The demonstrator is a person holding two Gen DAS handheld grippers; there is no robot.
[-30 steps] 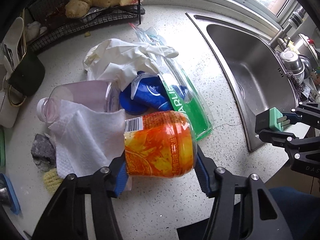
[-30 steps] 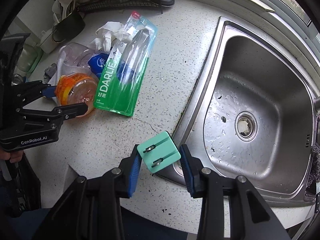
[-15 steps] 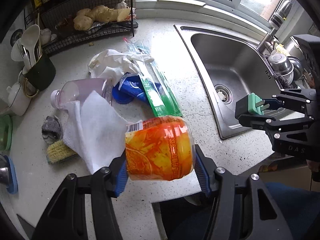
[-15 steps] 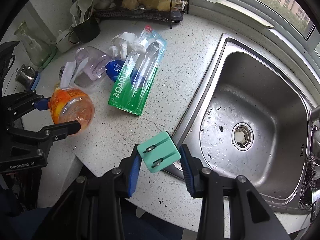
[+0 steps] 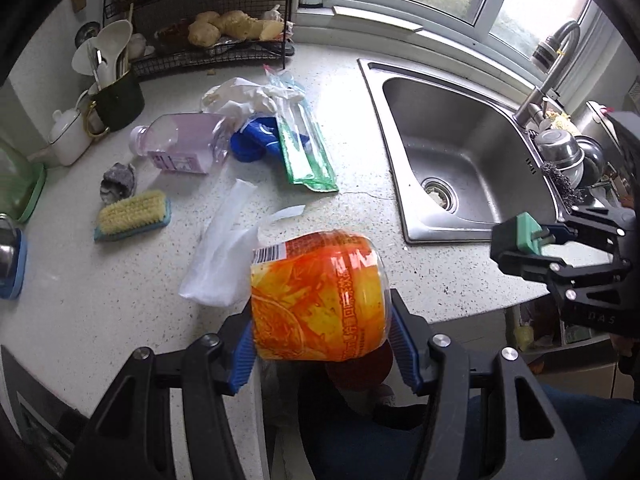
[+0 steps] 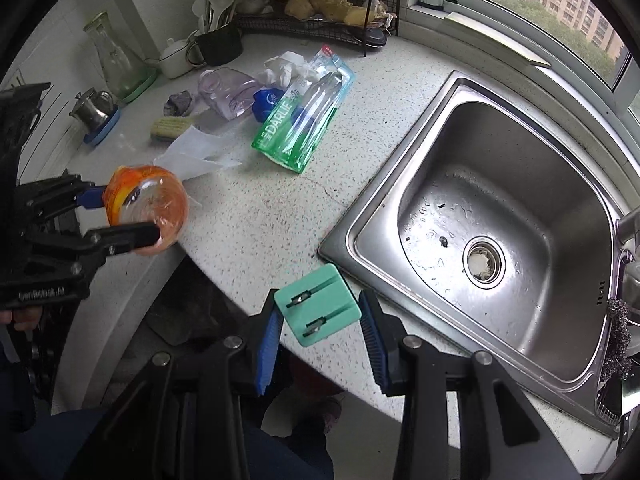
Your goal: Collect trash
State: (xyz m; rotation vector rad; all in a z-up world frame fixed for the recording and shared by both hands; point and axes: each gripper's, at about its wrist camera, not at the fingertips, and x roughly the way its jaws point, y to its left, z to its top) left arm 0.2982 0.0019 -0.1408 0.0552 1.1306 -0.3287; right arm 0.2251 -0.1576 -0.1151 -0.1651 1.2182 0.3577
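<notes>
My left gripper (image 5: 322, 350) is shut on an orange plastic jar (image 5: 318, 296), held on its side over the counter's front edge; the jar (image 6: 146, 210) also shows at the left of the right wrist view. My right gripper (image 6: 320, 332) is shut on a small green plug-shaped block (image 6: 320, 306), held over the counter's edge beside the sink (image 6: 560, 152). The block (image 5: 528, 234) appears at the right in the left wrist view. On the counter lie a white tissue (image 5: 218, 264), a green toothbrush pack (image 5: 304, 152), a clear pinkish bottle (image 5: 184, 146), blue wrappers (image 5: 256, 140) and crumpled white gloves (image 5: 244, 96).
A scrub brush (image 5: 134, 214), a grey stone (image 5: 118, 182), a white teapot (image 5: 70, 138), a dark utensil cup (image 5: 118, 98) and a wire rack (image 5: 224, 40) with ginger line the counter's left and back. The faucet (image 5: 548, 76) and metal bowls (image 5: 560, 152) stand by the sink. A person's blue trouser leg (image 5: 560, 432) is below.
Both grippers have lifted and drawn back from the counter toward its front edge, each still gripping its object. The tissue that lay beside the jar stays behind on the counter.
</notes>
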